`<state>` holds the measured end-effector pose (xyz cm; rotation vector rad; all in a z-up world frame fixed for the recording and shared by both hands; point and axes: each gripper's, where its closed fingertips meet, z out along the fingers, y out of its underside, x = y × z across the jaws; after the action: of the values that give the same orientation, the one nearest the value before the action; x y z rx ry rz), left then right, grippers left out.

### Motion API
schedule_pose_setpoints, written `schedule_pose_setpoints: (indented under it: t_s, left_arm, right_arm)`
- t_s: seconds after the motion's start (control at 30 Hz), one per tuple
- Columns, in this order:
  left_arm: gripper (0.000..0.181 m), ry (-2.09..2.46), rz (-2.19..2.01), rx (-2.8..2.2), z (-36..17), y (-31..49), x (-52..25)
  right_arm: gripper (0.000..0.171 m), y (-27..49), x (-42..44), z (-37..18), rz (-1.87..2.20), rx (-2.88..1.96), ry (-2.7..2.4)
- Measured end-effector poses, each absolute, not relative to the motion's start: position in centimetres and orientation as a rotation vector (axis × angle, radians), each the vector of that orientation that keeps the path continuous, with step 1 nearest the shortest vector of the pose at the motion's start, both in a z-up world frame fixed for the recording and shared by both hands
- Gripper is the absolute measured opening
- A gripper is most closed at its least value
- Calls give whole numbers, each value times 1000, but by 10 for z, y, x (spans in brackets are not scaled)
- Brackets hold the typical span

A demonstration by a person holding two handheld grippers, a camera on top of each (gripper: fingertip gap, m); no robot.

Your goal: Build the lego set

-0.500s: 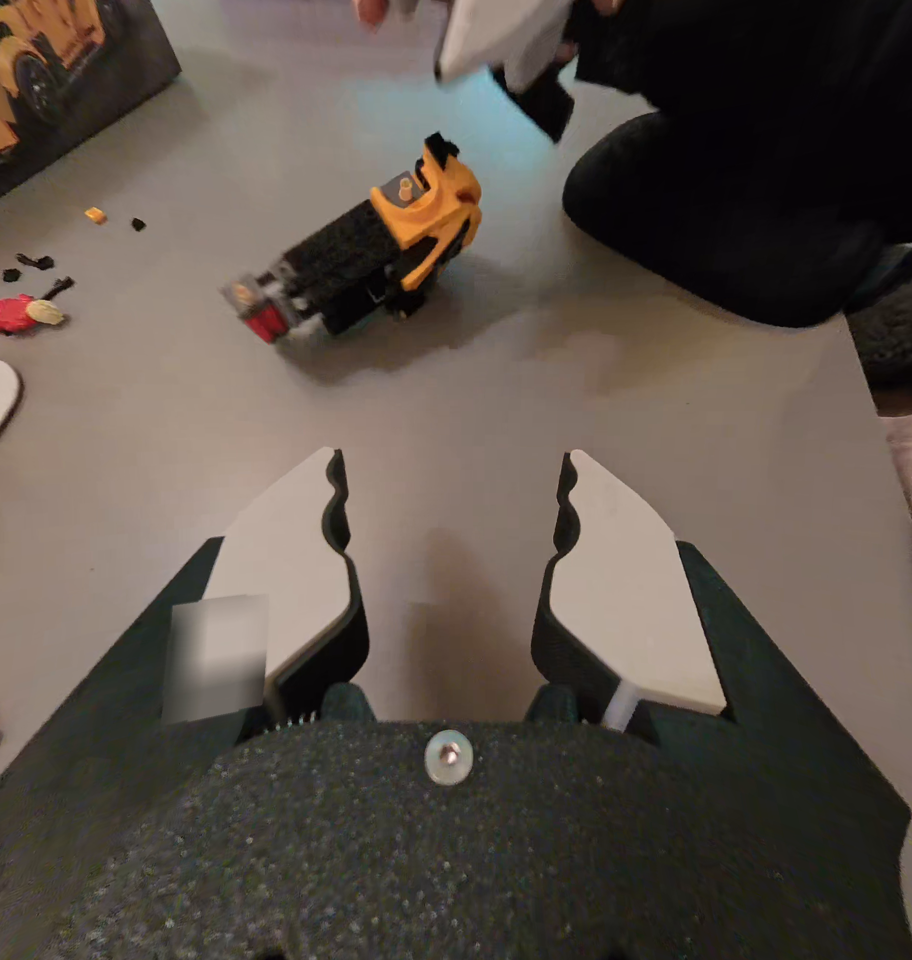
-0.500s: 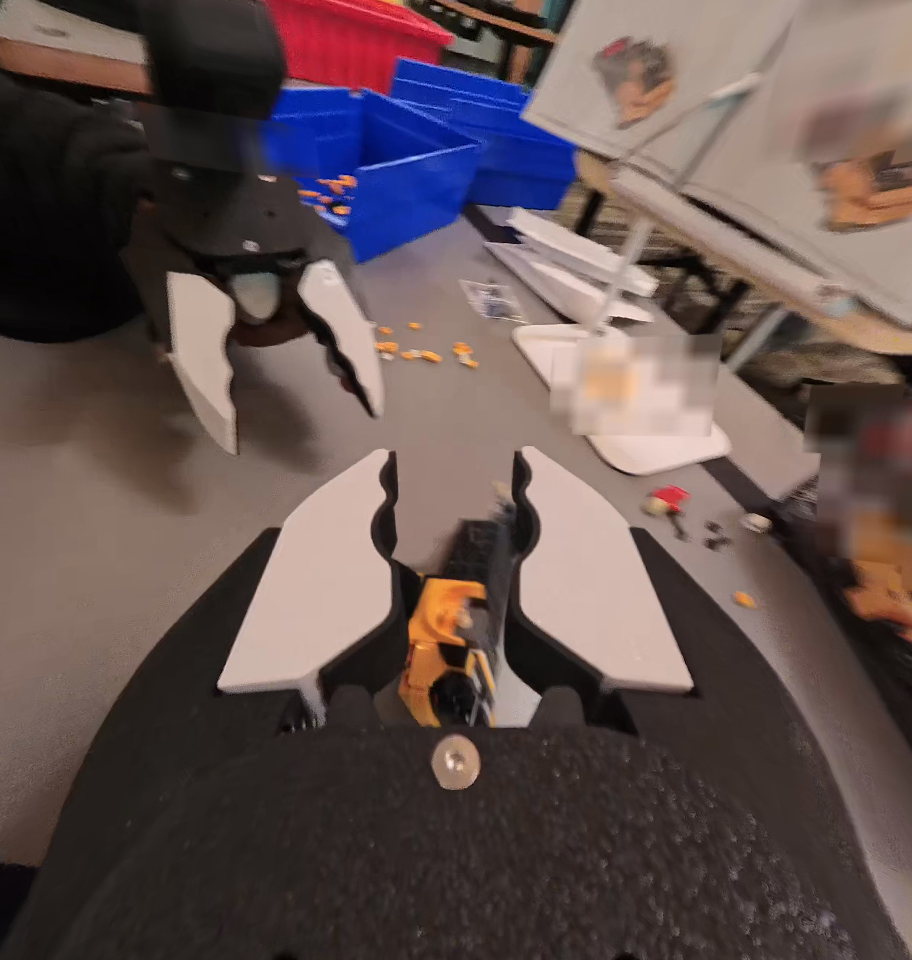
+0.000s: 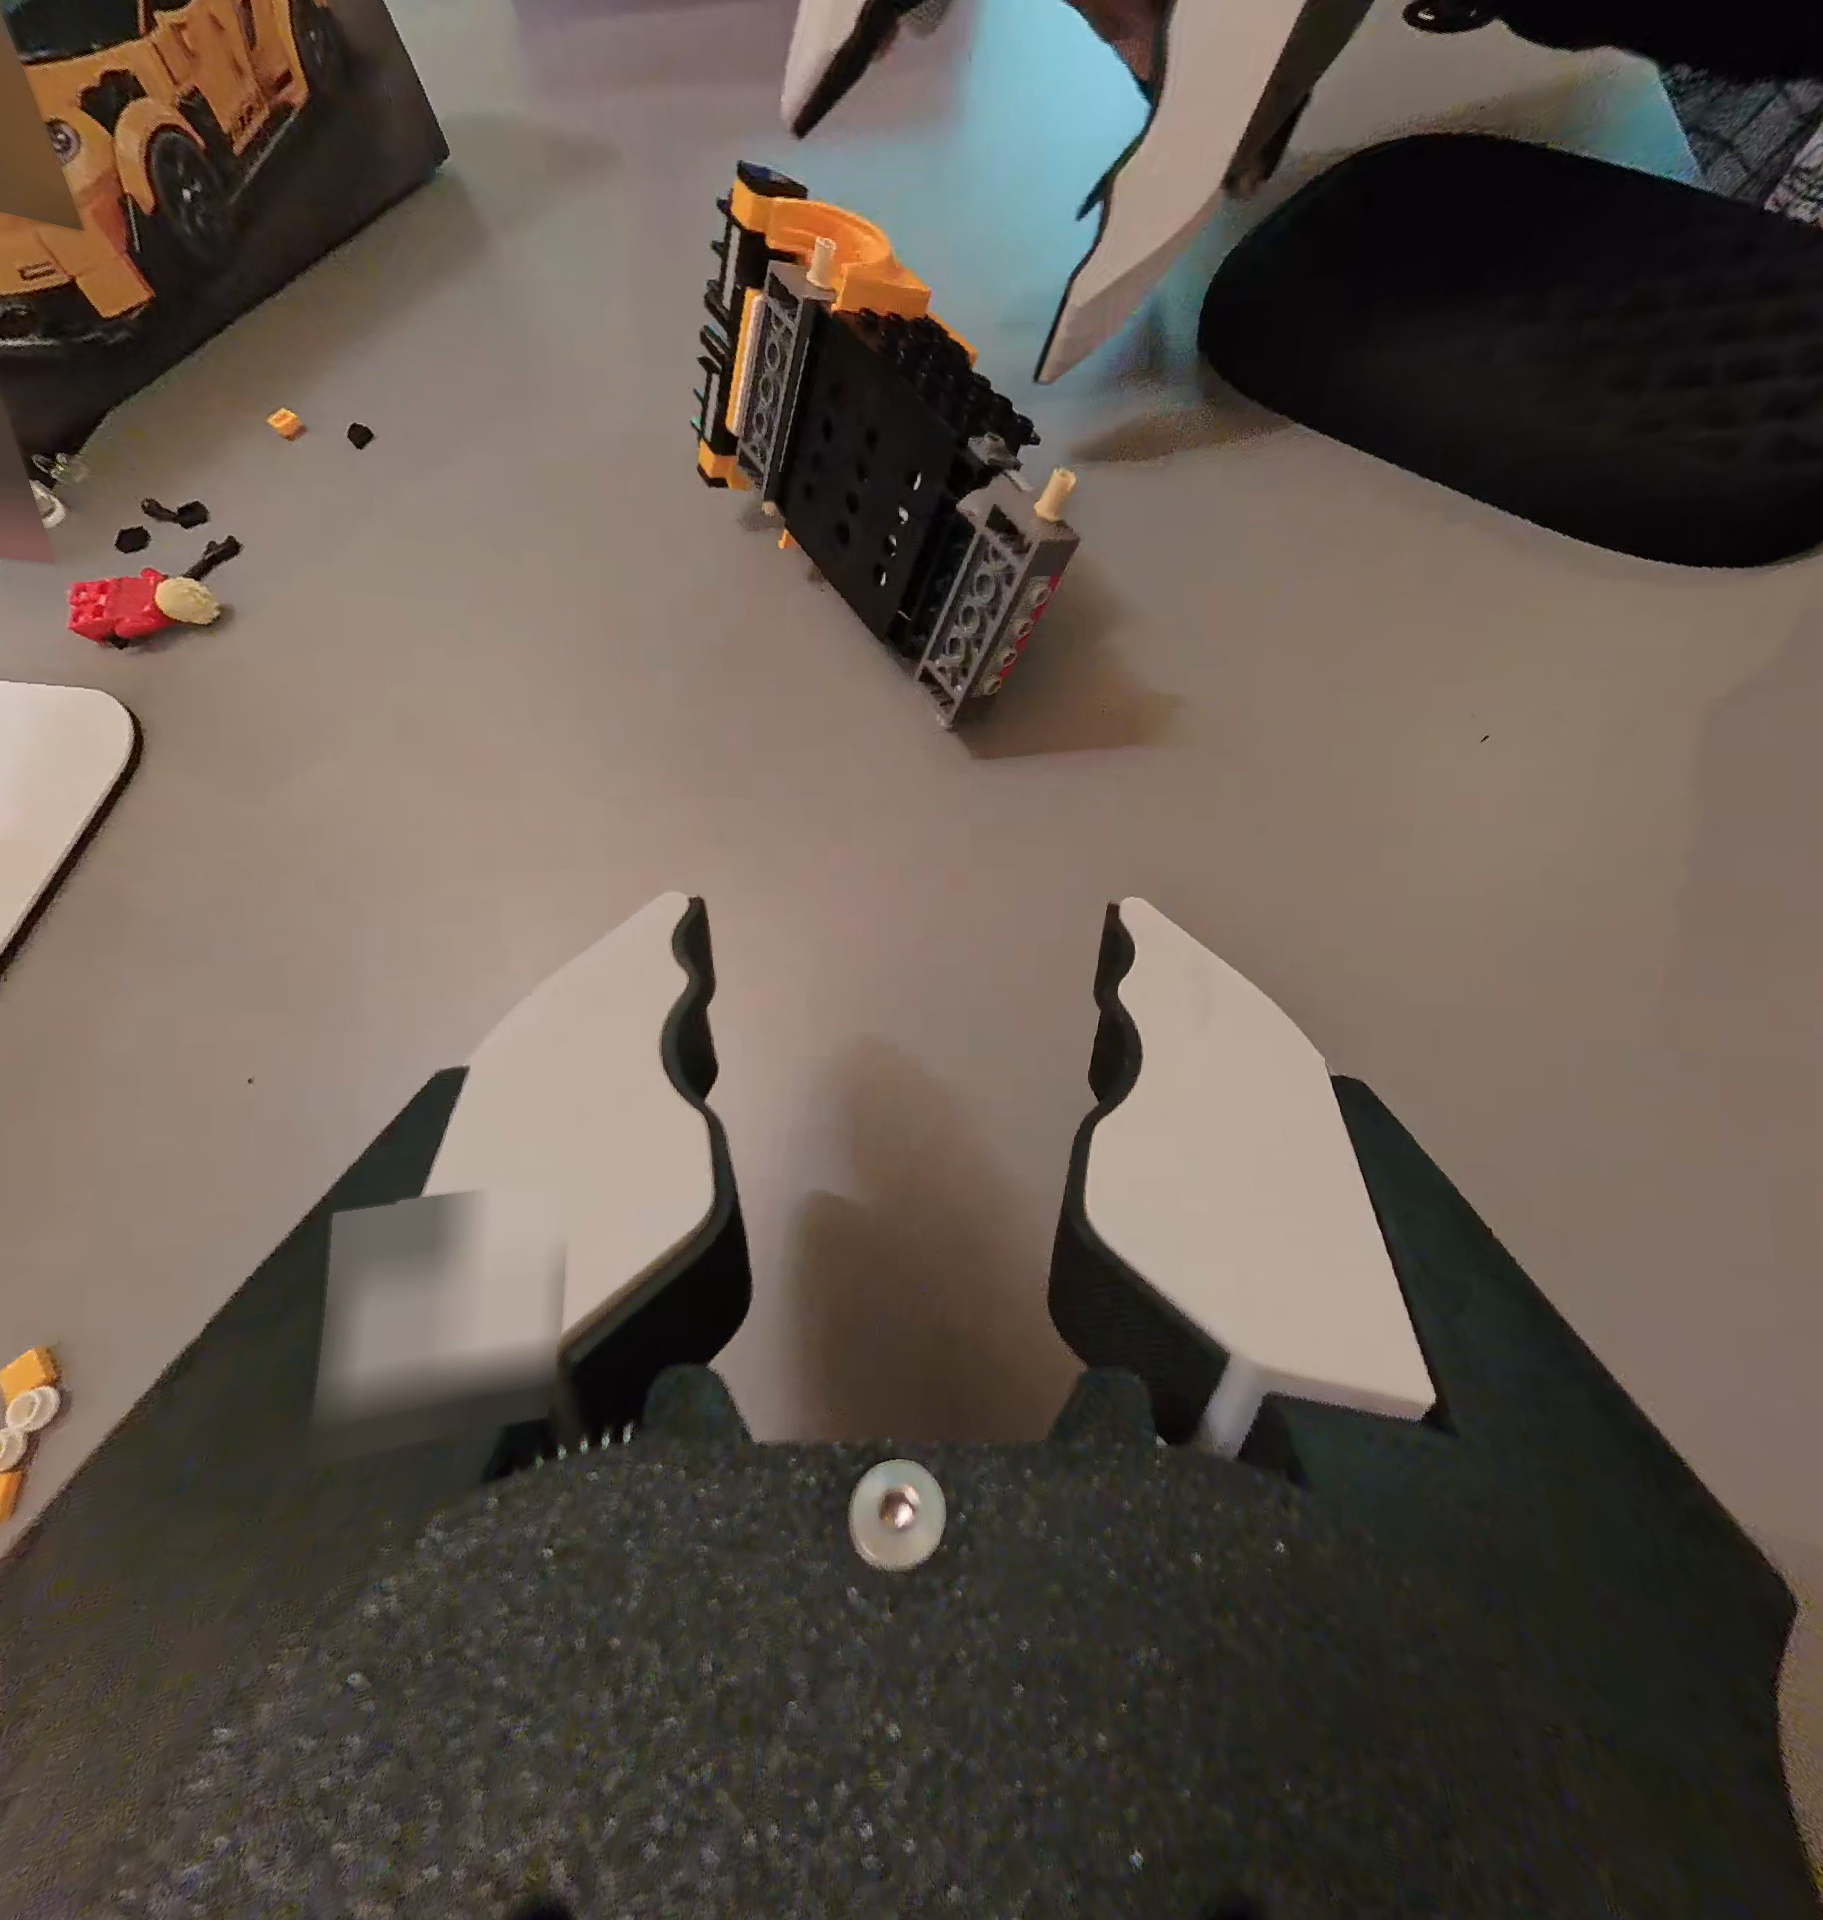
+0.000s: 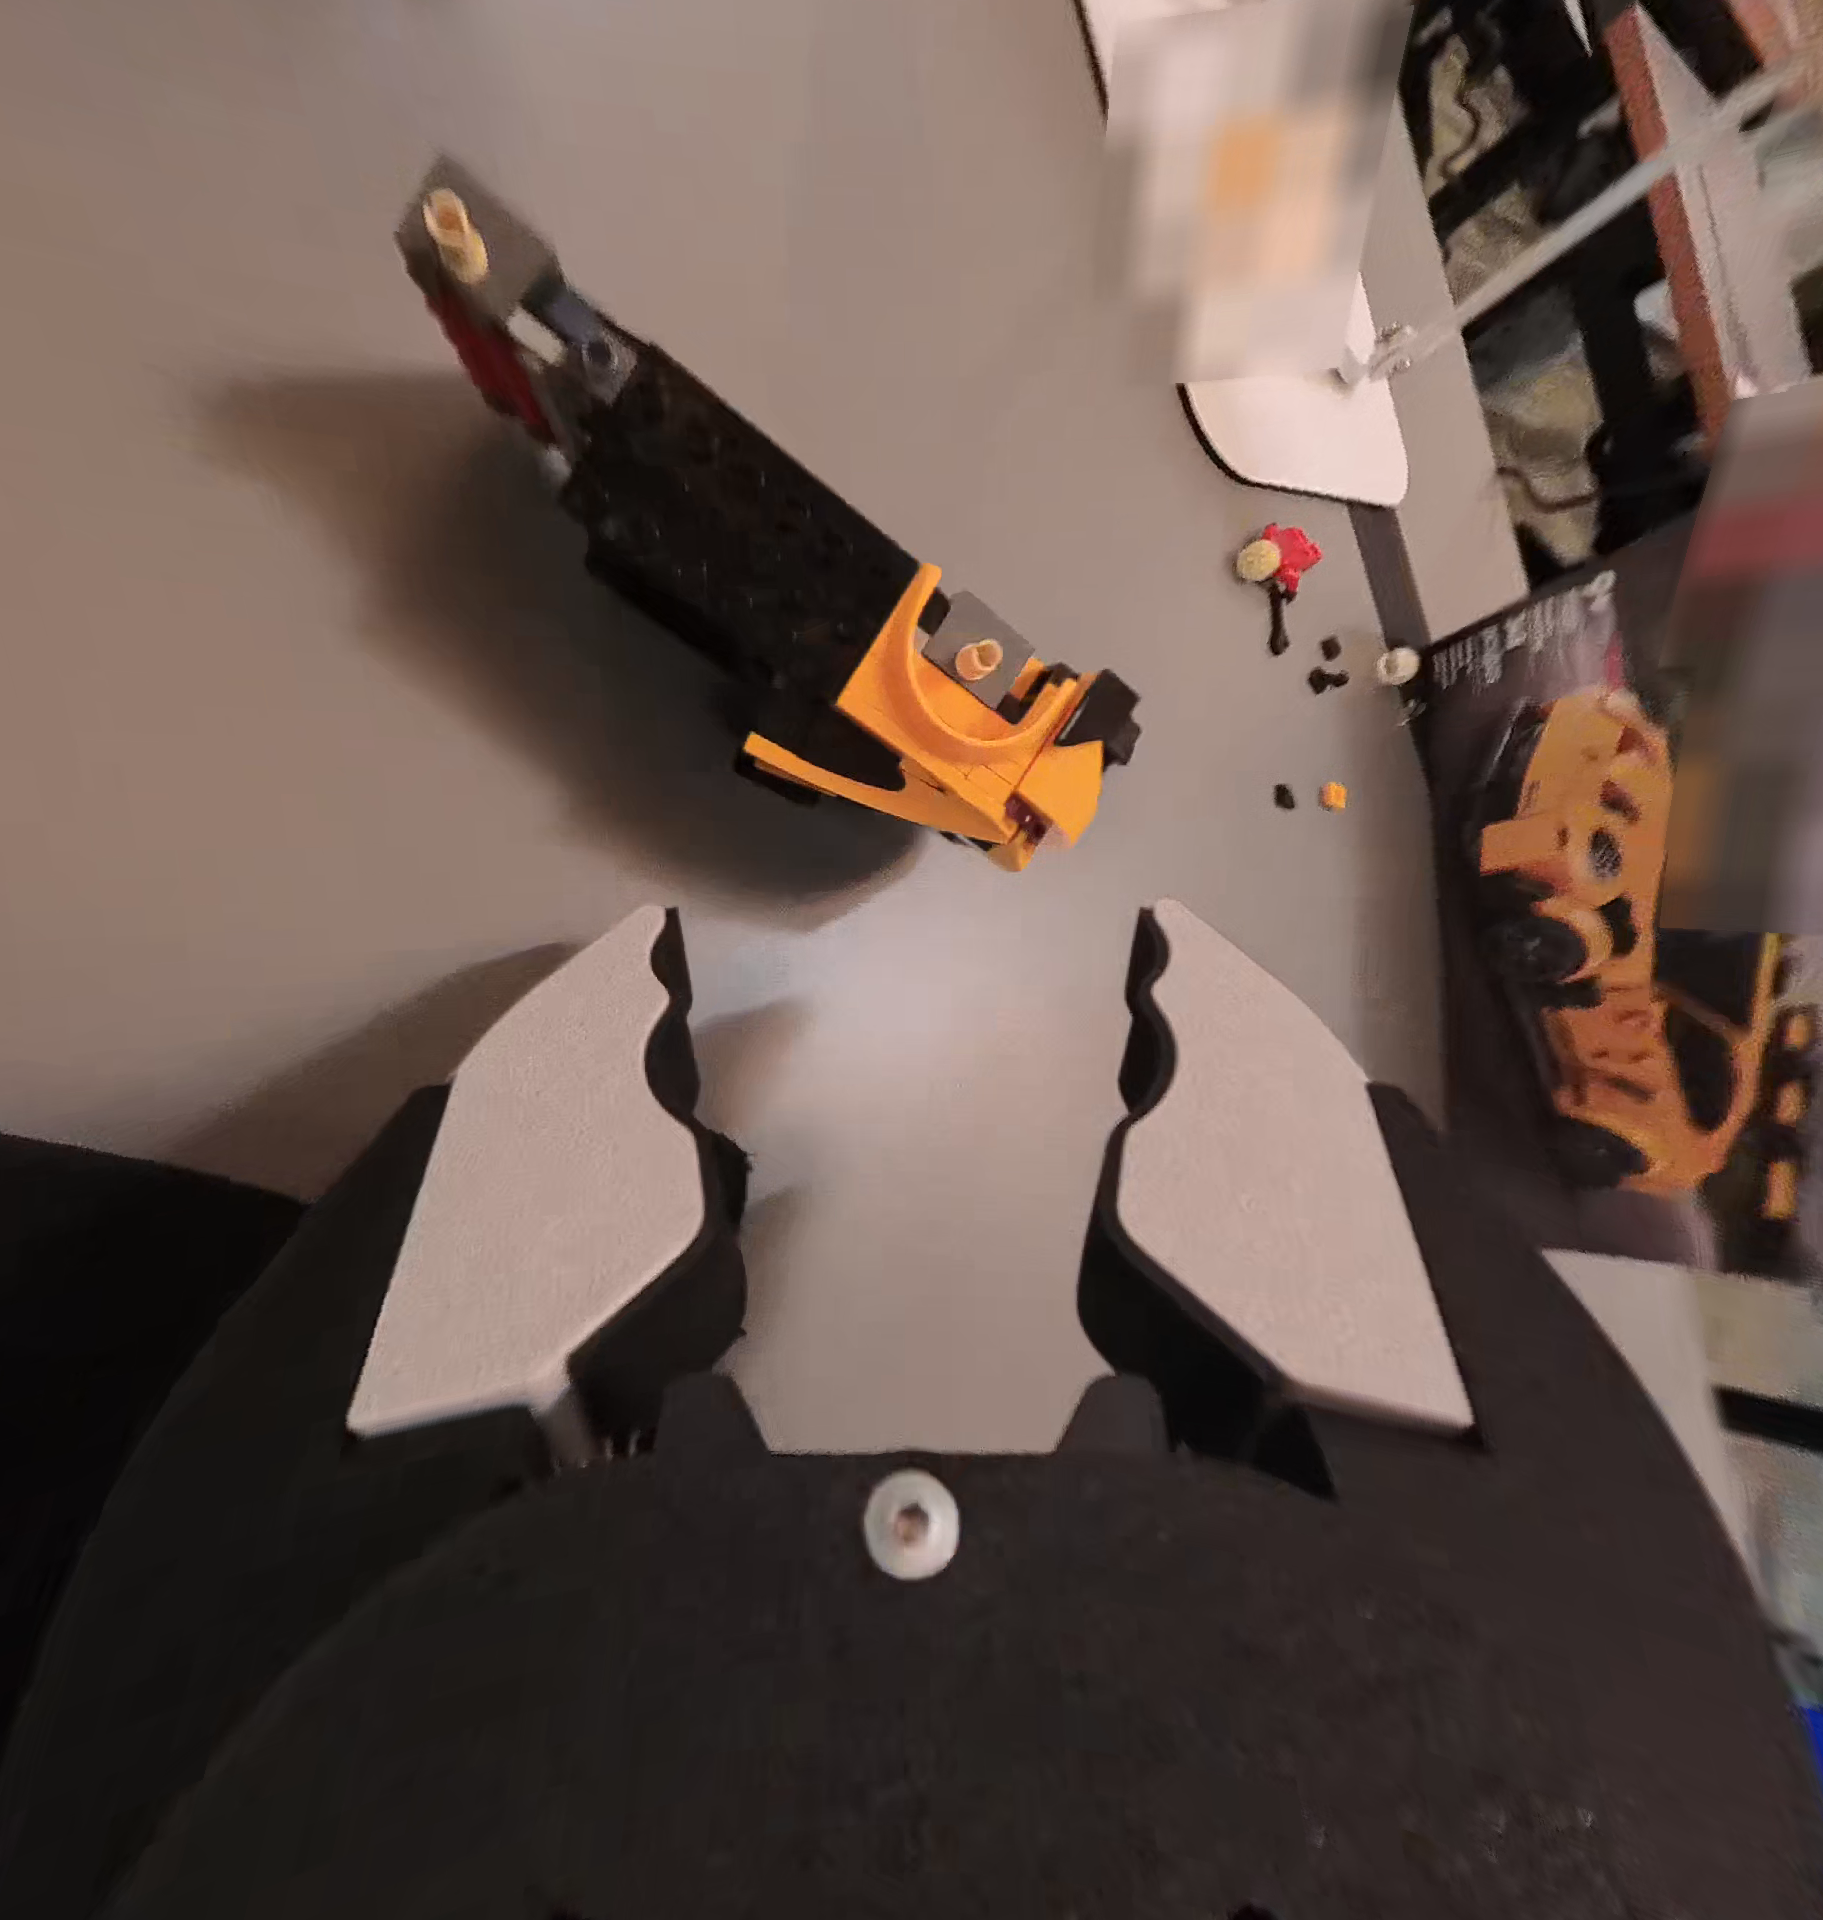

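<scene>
Here both tongs gape with nothing between their fingers: the left gripper (image 3: 902, 914) low in its frame, the right gripper (image 4: 907, 920) likewise, its tips just short of the car (image 4: 782, 582), which lies free on its side on the table (image 3: 1302, 935) at upper centre. The next step is probably fetching a piece; better to right the car first and steady it by the black middle, not the pegs. Counted: one car, two tan pegs, one box (image 3: 159, 177), one red figure (image 3: 143, 605).
</scene>
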<state>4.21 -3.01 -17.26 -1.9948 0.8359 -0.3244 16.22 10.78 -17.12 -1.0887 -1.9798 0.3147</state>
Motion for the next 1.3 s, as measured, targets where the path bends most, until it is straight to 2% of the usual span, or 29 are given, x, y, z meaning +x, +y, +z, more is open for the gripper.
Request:
schedule_pose_setpoints:
  t_s: [0.2,0.33,0.43,0.5,0.53,0.57,0.73,0.93,1.03,1.13,1.17,1.2,1.3]
  left_arm:
    - [67,869,-290,-1974,-177,-30,48]
    - [65,881,-278,-1952,-178,-31,53]
    - [65,914,-256,-1950,-183,-31,57]
    - [66,932,-261,-1951,-186,-31,60]
    - [66,935,-264,-1952,-187,-30,60]
    - [66,935,-266,-1954,-188,-30,60]
    - [67,879,-247,-1961,-187,-23,49]
    - [71,862,-73,-1873,-158,-17,37]
    - [79,965,30,-1884,-160,-21,48]
    - [87,1048,71,-1991,-184,-26,56]
    - [84,1064,137,-2010,-190,-24,52]
    - [68,1084,238,-2018,-192,-21,43]
    - [64,1108,343,-1993,-191,-18,32]
  right_arm:
    - [96,123,138,-175,236,-862,-2194]
    - [98,126,127,-182,350,-821,-2319]
    - [87,109,118,-187,518,-829,-2368]
    - [67,99,115,-188,602,-827,-2363]
    - [48,93,115,-186,654,-830,-2365]
    - [40,87,116,-185,718,-869,-2366]
    - [38,58,122,-177,1069,-1219,-2366]
    - [38,22,117,-159,1740,-1798,-2154]
    - [38,12,104,-160,1813,-2004,-2035]
    - [38,0,92,-162,1843,-2108,-1971]
    - [38,-4,89,-162,1851,-2126,-1968]
    - [38,-6,87,-161,1861,-2134,-1954]
    - [38,-4,80,-160,1866,-2081,-1925]
